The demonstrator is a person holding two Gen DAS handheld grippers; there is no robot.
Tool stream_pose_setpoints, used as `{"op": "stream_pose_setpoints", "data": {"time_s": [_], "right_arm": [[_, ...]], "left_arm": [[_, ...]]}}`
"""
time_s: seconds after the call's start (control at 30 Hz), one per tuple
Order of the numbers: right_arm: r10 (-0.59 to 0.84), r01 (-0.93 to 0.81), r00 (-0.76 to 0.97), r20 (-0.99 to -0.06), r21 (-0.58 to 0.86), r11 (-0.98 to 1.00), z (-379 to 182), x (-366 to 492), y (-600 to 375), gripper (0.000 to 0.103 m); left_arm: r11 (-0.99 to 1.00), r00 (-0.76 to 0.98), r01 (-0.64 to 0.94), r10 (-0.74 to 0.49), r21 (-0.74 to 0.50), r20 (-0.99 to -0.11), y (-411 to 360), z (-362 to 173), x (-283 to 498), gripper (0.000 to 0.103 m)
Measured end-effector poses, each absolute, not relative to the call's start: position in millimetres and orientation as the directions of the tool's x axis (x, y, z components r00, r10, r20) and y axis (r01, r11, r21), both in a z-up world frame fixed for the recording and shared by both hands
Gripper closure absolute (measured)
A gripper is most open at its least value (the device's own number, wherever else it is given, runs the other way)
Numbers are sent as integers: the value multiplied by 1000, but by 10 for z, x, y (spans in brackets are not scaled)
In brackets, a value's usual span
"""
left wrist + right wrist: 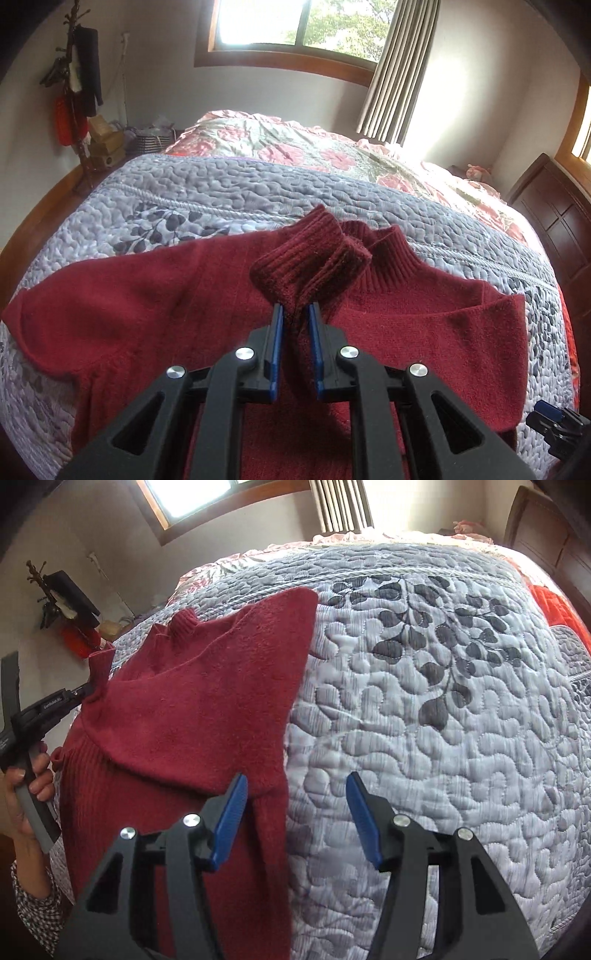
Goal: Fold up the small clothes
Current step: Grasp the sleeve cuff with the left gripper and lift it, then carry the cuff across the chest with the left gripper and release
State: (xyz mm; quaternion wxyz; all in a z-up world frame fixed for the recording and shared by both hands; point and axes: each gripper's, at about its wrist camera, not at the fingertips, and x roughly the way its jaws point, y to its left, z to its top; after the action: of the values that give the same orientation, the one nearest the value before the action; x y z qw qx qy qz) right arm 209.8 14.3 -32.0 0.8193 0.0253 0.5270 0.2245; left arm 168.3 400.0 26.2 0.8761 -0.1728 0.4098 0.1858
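Your left tool (295, 314) is clenched on the ribbed cuff (314, 258) of a sleeve of the dark red sweater (147, 295), and holds it up above the chest, just near of the collar (391, 254). Your right tool (295, 812) is released, its blue pads wide apart, over the near right edge of the sweater, where the knit meets the grey quilt (424, 720).

The sweater lies front up on the bed, collar at the far side, its body running back toward you.

To do this fold well, carry the cuff across the chest and lay the sleeve flat and straight over the body before you let go. Keep the lift low so the shoulder does not drag out of line. Knit this thick will likely bunch under the cuff if you drop it from height. Your right tool is free: I judge it best used to pin the body edge near it, so the garment cannot slide on the quilt.

Counted: one sweater, one collar, one cuff in the grip. The right sleeve seems already folded in; its cuff is out of sight. Two tools, one hand (22, 794) in view in the right wrist camera.
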Motion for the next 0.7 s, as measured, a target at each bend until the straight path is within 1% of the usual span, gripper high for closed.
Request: {"op": "stream_pose_setpoints", "data": {"time_s": [0.07, 0.1, 0.13, 0.17, 0.2, 0.23, 0.3, 0.37, 0.47, 0.53, 0.57, 0.6, 0.63, 0.67, 0.7], "right_arm": [[418, -337, 315, -852, 311, 889, -387, 2160, 212, 48], [433, -335, 300, -850, 332, 882, -421, 2190, 234, 50], [445, -333, 287, -848, 348, 877, -452, 2210, 255, 54], [460, -334, 272, -845, 366, 869, -485, 2227, 277, 71], [474, -334, 251, -844, 384, 861, -526, 2245, 295, 78], [466, -330, 255, -847, 377, 865, -547, 2245, 304, 79], [460, -325, 264, -848, 371, 870, -570, 2243, 285, 83], [480, -295, 265, -836, 404, 866, -576, 2239, 186, 85], [492, -286, 267, -828, 419, 862, -566, 2234, 124, 84], [465, -310, 271, -843, 381, 871, -555, 2202, 172, 79], [446, -313, 281, -850, 358, 880, -527, 2183, 196, 75], [438, -318, 294, -850, 345, 883, -475, 2163, 216, 69], [429, -327, 315, -847, 328, 887, -411, 2142, 242, 68], [416, -332, 342, -842, 306, 892, -335, 2124, 258, 68], [399, -331, 369, -839, 282, 900, -260, 2101, 276, 68]], "left_arm": [[870, 580, -470, 177, -150, -795, 4018, 167, 1661, 89], [870, 575, -470, 172, -151, -800, 4025, 120, 1659, 88], [868, 571, -471, 166, -156, -804, 4039, 79, 1649, 88], [865, 569, -474, 159, -164, -807, 4058, 44, 1638, 87], [860, 567, -478, 150, -176, -810, 4084, 11, 1621, 85], [854, 565, -486, 145, -185, -812, 4113, -10, 1601, 85], [837, 562, -512, 157, -193, -812, 4210, -35, 1532, 79], [812, 560, -553, 196, -187, -805, 4346, -22, 1413, 75], [771, 542, -615, 257, -168, -800, 4604, -39, 1202, 75], [748, 520, -650, 306, -136, -797, 4729, -43, 1083, 75], [745, 519, -655, 318, -130, -794, 4751, -25, 1041, 75], [746, 528, -651, 311, -141, -791, 4758, 9, 1017, 75], [751, 543, -640, 294, -161, -787, 4741, 49, 1013, 75], [760, 553, -627, 278, -172, -786, 4692, 97, 1040, 71], [775, 553, -610, 268, -165, -789, 4610, 146, 1098, 64]]}}
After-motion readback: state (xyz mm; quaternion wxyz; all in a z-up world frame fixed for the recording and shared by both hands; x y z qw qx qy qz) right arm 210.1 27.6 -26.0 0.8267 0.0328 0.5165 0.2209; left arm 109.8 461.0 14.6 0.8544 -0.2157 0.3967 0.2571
